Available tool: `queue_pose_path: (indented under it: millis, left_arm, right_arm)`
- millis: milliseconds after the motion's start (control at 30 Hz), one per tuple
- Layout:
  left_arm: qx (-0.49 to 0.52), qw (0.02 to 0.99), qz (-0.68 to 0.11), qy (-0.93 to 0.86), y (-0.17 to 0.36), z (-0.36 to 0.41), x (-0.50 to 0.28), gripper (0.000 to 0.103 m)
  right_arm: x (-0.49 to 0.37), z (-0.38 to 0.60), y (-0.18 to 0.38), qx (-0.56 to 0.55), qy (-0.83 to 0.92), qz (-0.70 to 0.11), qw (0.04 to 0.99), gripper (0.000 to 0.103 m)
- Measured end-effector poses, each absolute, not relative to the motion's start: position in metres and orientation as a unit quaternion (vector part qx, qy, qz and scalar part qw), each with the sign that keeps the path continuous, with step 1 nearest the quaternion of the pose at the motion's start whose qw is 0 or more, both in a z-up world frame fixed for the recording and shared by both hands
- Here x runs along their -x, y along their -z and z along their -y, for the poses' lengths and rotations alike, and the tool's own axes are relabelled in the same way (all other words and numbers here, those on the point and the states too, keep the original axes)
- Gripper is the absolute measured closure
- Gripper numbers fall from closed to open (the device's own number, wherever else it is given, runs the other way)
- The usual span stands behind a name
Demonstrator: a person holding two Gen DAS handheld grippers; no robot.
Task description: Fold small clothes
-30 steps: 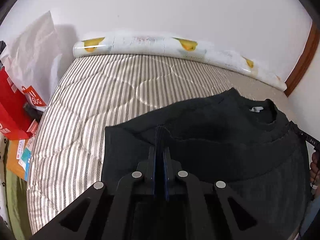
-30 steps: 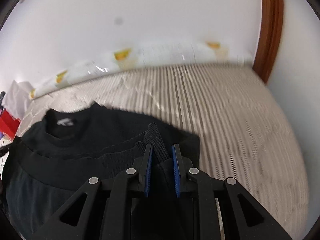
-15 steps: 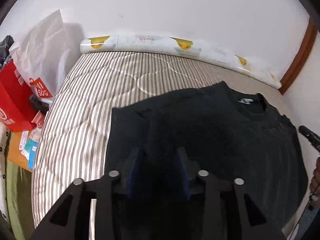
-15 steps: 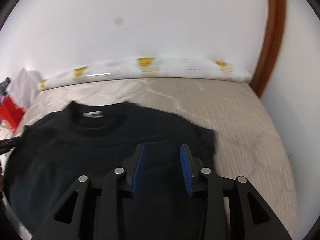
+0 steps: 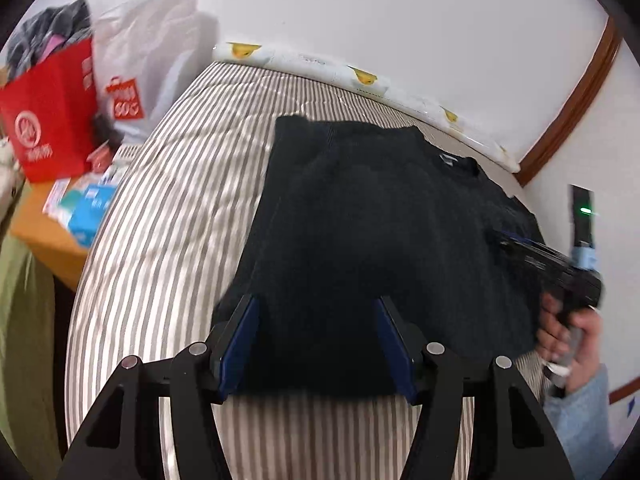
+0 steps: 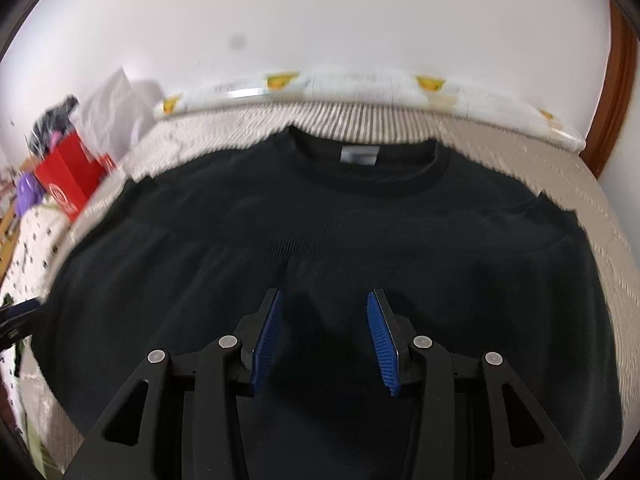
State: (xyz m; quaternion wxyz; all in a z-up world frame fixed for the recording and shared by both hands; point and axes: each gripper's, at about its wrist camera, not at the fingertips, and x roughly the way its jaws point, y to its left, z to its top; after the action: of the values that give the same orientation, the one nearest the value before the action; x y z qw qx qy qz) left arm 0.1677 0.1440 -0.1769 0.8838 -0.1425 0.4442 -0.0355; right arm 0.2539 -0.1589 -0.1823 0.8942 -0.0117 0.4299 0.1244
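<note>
A black knit sweater (image 5: 372, 216) lies flat on the striped mattress (image 5: 160, 240), folded up from the hem, its collar and white label (image 6: 358, 157) toward the wall. My left gripper (image 5: 316, 312) is open and empty, above the sweater's near left edge. My right gripper (image 6: 324, 312) is open and empty, above the middle of the sweater (image 6: 320, 232). The right gripper also shows in the left wrist view (image 5: 536, 248), blurred, held in a hand over the sweater's right side.
A rolled white mat with yellow prints (image 5: 360, 76) lies along the wall at the bed's far edge. A red bag (image 5: 48, 112) and a white bag (image 5: 148, 52) stand left of the bed. Boxes sit on an orange surface (image 5: 60, 240) there. A wooden door frame (image 6: 616, 80) is at right.
Both grippers were shut on the sweater's hem a second ago. They let go, opened wide and drew back and up. The folded sweater now lies flat on the bed.
</note>
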Motion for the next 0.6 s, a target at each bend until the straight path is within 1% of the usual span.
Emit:
queue_pose_path:
  millis: [233, 400, 533, 600]
  left_arm:
    - [0.196, 0.876, -0.436, 0.062, 0.199, -0.145, -0.121, 0.045]
    - [0.265, 0.861, -0.427, 0.076, 0.221, -0.15, -0.122, 0.045]
    - [0.297, 0.862, -0.403, 0.084, 0.225, -0.152, -0.128, 0.042]
    - [0.305, 0.863, -0.394, 0.085, 0.226, -0.15, -0.134, 0.038]
  right_arm:
    - [-0.217, 0.156, 0.194, 0.053, -0.105, -0.429, 0.896, 0.059]
    - [-0.178, 0.159, 0.2, 0.064, -0.098, -0.417, 0.901, 0.059]
    - [-0.155, 0.165, 0.202, 0.053, -0.103, -0.412, 0.904, 0.059]
    - [-0.143, 0.169, 0.201, 0.047, -0.105, -0.408, 0.906, 0.059]
